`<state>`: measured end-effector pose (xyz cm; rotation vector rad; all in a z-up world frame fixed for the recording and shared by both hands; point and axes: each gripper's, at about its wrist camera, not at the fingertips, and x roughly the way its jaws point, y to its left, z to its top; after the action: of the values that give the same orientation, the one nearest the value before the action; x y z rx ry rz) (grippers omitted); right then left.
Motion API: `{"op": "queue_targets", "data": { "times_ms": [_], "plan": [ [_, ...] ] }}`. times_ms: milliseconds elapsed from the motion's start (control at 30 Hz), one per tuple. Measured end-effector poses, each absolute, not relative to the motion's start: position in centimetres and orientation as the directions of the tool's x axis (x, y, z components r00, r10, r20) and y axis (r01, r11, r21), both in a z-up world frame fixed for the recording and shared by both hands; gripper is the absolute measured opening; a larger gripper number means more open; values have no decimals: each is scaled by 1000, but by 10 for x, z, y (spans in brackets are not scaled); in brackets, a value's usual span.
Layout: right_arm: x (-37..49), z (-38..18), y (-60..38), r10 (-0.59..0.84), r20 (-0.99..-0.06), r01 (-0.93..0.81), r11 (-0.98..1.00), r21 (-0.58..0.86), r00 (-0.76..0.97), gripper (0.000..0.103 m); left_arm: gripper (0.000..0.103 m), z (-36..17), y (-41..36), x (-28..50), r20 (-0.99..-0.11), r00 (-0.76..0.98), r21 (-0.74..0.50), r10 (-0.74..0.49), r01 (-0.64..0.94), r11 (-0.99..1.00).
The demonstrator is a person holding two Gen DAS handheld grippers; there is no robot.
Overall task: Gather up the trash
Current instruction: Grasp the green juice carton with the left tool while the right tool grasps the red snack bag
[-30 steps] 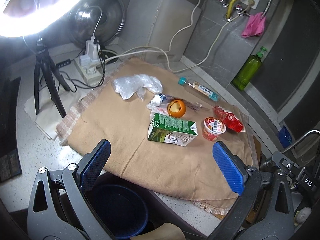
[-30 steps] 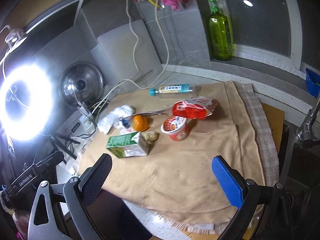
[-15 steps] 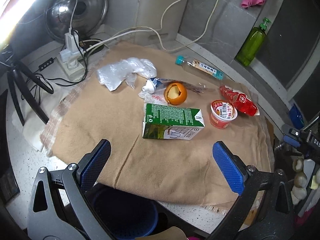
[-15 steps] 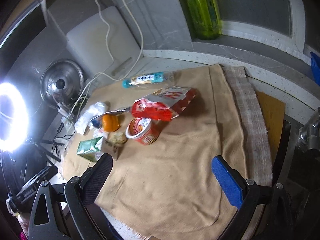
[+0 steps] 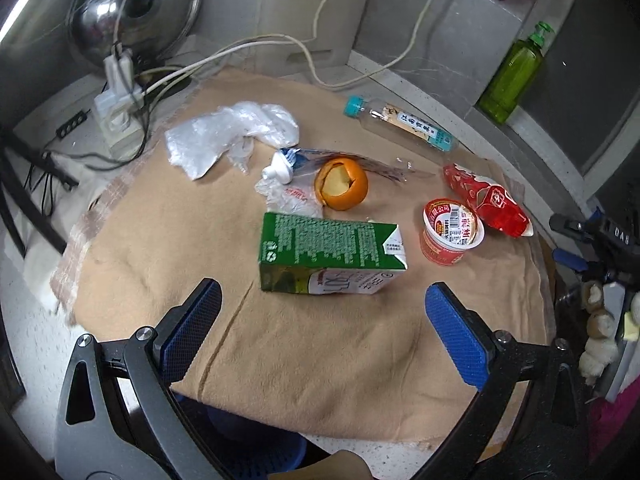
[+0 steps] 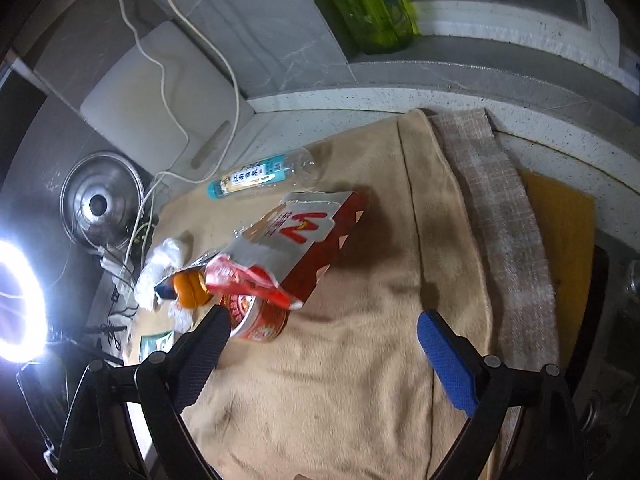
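Trash lies on a tan cloth (image 5: 312, 360): a green drink carton (image 5: 332, 252) on its side, a red cup (image 5: 452, 232), a red snack bag (image 5: 488, 200), an orange peel (image 5: 340, 184), a clear bottle (image 5: 400, 124), crumpled clear plastic (image 5: 228, 132) and a small tube (image 5: 280, 168). My left gripper (image 5: 320, 332) is open, just short of the carton. My right gripper (image 6: 324, 352) is open, close to the red snack bag (image 6: 292, 244) and the cup (image 6: 256, 320). The bottle (image 6: 260, 176) lies behind them.
A blue bin (image 5: 256, 456) sits below the cloth's near edge. A power strip with cables (image 5: 120, 108) and a steel pot lid (image 5: 132, 8) stand at the back left. A green soap bottle (image 5: 516, 72) is on the ledge. A ring light (image 6: 16, 300) glares at left.
Both grippers have moved in toward the trash: the left toward the green carton, the right toward the red snack bag and cup. Both stayed open. The trash has not moved.
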<state>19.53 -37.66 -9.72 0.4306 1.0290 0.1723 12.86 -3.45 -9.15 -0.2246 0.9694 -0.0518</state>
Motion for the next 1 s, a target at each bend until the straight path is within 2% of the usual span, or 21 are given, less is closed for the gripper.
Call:
{"op": "queue_targets", "data": {
  "times_ms": [67, 267, 333, 767, 967, 1000],
  "plan": [
    [200, -98, -376, 342, -796, 45, 907, 418, 499, 89, 103, -91, -43, 135, -819, 560, -139, -125, 18, 990],
    [209, -105, -381, 373, -804, 50, 895, 444, 464, 89, 103, -89, -88, 148, -833, 553, 247, -8, 386, 889],
    [214, -109, -384, 396, -799, 68, 878, 473, 452, 89, 102, -92, -97, 152, -837, 547, 305, 11, 450, 839],
    [244, -144, -399, 523, -762, 203, 757, 621, 382, 87, 98, -118, -110, 193, -912, 409, 298, 21, 626, 721],
    [252, -162, -397, 592, -726, 256, 685, 682, 351, 83, 85, -136, -111, 201, -937, 346, 281, 48, 664, 693],
    [252, -163, -397, 600, -719, 260, 675, 690, 351, 83, 80, -137, -110, 202, -940, 337, 274, 47, 667, 693]
  ]
}}
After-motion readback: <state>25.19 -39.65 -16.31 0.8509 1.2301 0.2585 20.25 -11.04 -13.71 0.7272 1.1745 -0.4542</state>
